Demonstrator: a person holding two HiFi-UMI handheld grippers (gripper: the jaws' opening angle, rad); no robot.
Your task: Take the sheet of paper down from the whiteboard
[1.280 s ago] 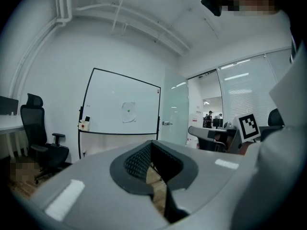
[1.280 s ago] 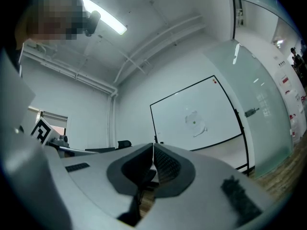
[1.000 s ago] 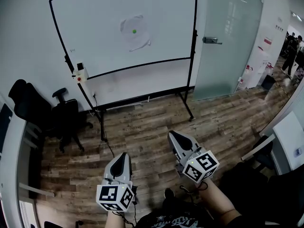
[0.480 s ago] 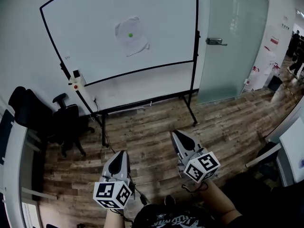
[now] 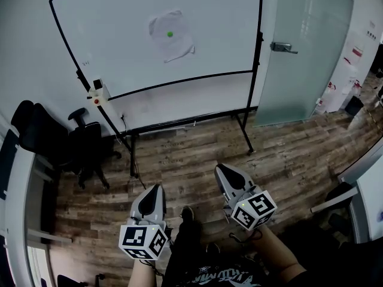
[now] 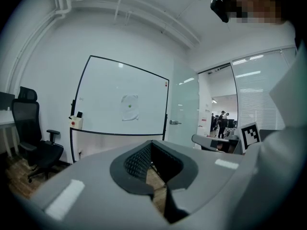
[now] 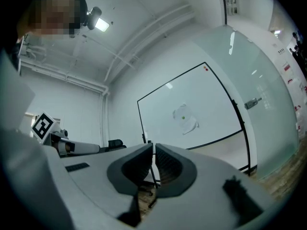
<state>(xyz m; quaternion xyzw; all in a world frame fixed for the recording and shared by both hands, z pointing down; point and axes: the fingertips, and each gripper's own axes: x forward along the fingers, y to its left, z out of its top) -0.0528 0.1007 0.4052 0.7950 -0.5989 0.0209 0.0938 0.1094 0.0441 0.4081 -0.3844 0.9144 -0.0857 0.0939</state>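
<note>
The whiteboard [image 5: 108, 34] stands on the plank floor [image 5: 197, 154], bearing a sheet of paper [image 5: 175, 45], apparently pinned by a green magnet [image 5: 170, 34].

A black office chair [image 5: 84, 148] stands at the left of the head view on a wood-plank floor [image 5: 197, 154]. At upper right, a frosted glass door [image 5: 299, 58] carries a metal handle [image 5: 282, 46]. A small white box [image 5: 97, 93] with a red dot sits above the chair. A white counter [image 5: 13, 190] runs down the left edge.
</note>
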